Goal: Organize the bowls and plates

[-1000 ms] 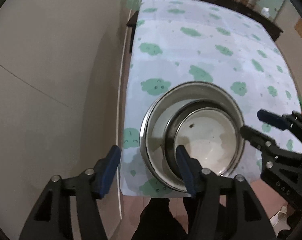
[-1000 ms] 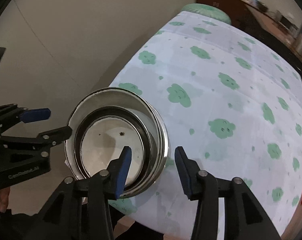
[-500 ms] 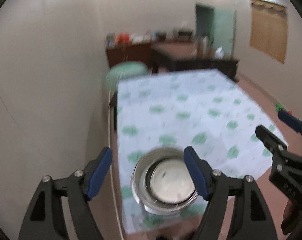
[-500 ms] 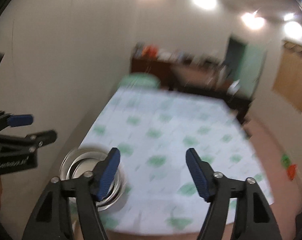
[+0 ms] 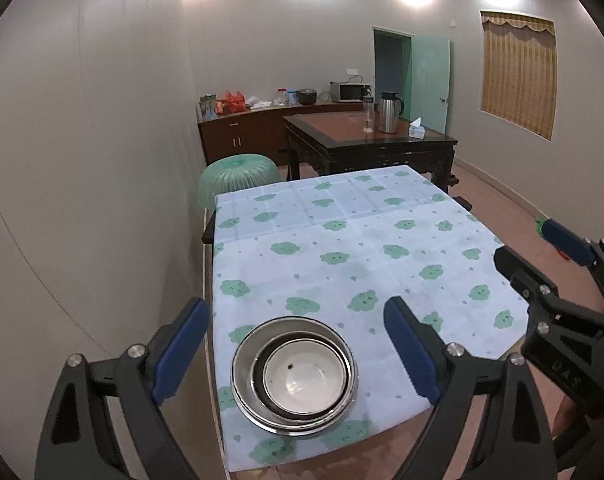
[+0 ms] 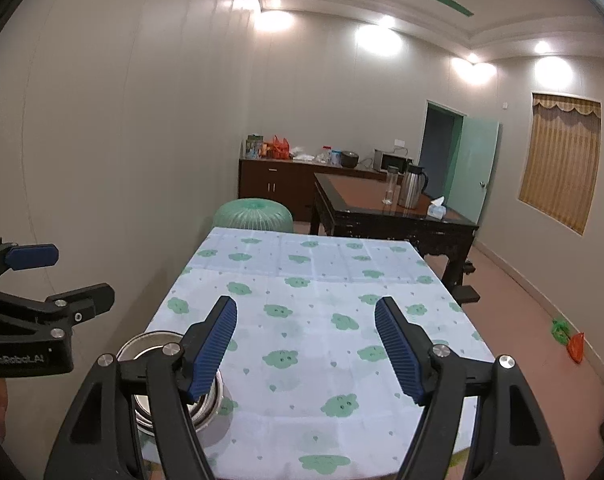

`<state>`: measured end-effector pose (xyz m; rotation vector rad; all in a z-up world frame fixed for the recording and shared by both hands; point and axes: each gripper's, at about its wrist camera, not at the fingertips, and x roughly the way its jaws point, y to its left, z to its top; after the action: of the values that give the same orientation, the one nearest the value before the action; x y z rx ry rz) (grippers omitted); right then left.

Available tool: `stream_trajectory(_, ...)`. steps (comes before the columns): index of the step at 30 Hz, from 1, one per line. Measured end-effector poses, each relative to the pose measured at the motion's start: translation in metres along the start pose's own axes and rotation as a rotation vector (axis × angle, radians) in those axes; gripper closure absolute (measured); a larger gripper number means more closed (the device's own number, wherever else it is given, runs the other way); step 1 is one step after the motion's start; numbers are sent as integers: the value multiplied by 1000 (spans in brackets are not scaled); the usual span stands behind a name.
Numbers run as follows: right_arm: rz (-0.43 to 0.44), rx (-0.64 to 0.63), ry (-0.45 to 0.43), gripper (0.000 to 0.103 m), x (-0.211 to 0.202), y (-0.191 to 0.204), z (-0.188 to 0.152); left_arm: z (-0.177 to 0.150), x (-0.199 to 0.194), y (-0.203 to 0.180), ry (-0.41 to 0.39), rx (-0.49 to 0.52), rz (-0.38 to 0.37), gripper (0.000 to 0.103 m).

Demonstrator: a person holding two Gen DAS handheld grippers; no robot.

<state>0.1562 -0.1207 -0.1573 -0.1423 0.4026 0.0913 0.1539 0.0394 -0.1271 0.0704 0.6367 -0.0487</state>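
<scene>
Three bowls sit nested as one stack (image 5: 294, 374) on the desk (image 5: 353, 256), at its near left corner: a large steel bowl (image 5: 242, 384) outermost, a darker steel bowl (image 5: 258, 376) inside it, and a white bowl (image 5: 296, 378) innermost with a small dark speck on its bottom. In the right wrist view the same stack shows only in part, behind the left finger of that gripper. No plate can be made out in either view.

The desk carries a pale cloth printed with green cloud shapes.

Two grippers hang above the near edge, neither touching the stack. The left gripper (image 5: 298, 344) has its jaws opening, wide apart, with nothing between them; the stack appears framed in the gap but lies well below. The right gripper (image 6: 305, 344) has its jaws apart and grips nothing, with only cloth seen between the blue pads.

Beyond the desk stands one green mesh food cover (image 5: 240, 176), one dark wooden table (image 5: 365, 136) bearing one steel jug (image 5: 389, 112), and one sideboard (image 5: 238, 132) along the far wall.
</scene>
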Motion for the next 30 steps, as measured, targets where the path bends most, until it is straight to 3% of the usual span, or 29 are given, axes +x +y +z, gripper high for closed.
stream_trajectory(30,-10,19,-57,29,-30,-25,-1,6,-36,-26,-56,17,-11,12)
